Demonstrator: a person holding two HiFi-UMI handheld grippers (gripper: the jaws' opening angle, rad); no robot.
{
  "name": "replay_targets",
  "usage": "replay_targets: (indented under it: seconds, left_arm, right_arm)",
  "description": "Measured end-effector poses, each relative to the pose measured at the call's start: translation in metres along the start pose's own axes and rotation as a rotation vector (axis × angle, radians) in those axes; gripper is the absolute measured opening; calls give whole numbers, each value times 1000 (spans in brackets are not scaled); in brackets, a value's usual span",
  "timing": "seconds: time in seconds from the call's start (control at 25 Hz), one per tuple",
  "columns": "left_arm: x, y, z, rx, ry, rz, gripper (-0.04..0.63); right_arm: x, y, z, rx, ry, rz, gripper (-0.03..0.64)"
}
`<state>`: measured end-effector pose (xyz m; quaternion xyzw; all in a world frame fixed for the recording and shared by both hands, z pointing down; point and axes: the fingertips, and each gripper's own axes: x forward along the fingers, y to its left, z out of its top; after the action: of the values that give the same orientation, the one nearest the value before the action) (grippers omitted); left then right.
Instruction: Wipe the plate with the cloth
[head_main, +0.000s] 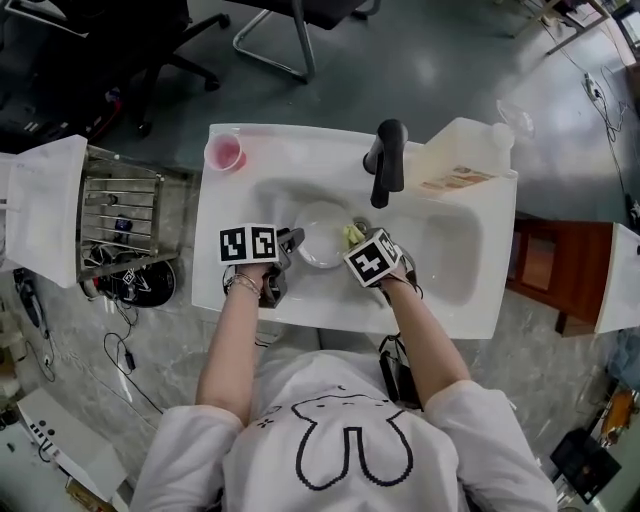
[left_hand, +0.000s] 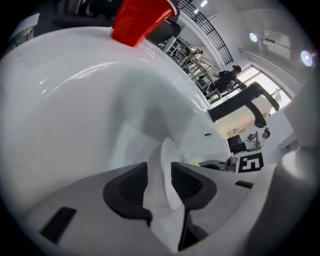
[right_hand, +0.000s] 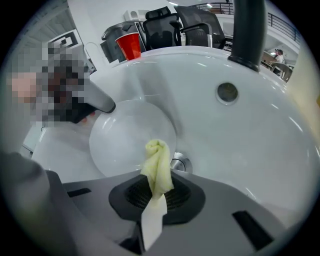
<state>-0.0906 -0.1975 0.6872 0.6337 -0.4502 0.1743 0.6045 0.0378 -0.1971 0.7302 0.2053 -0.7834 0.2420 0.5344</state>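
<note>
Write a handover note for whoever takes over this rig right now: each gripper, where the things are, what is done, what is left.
Left gripper: shut on the rim of the plate, which sits in the sink.
Right gripper: shut on the yellow cloth; its bunched end is at the plate's near edge, beside the drain.
Done: plate and cloth both gripped, cloth at the plate.
Left: the wiping itself. Whether the cloth touches the plate yet cannot be told.
</note>
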Motion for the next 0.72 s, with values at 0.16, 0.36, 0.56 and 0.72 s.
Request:
replay_targets:
  seconds: [0.16, 0.36, 0.56, 0.72]
  left_arm:
    - [11, 0, -1, -38, 44, -73, 114]
    - [22, -2, 0, -81, 71, -160, 51]
    - [23, -5, -1, -71, 75, -177, 18]
    - [16, -8, 0, -39, 88, -168, 18]
  right_arm:
    - [1, 2, 0, -45, 7, -23, 49]
    - [3, 2, -2, -74, 9, -48, 49]
    - [2, 0, -4, -28, -11, -71, 49]
    - [-10, -2, -2, 22, -11, -88, 49]
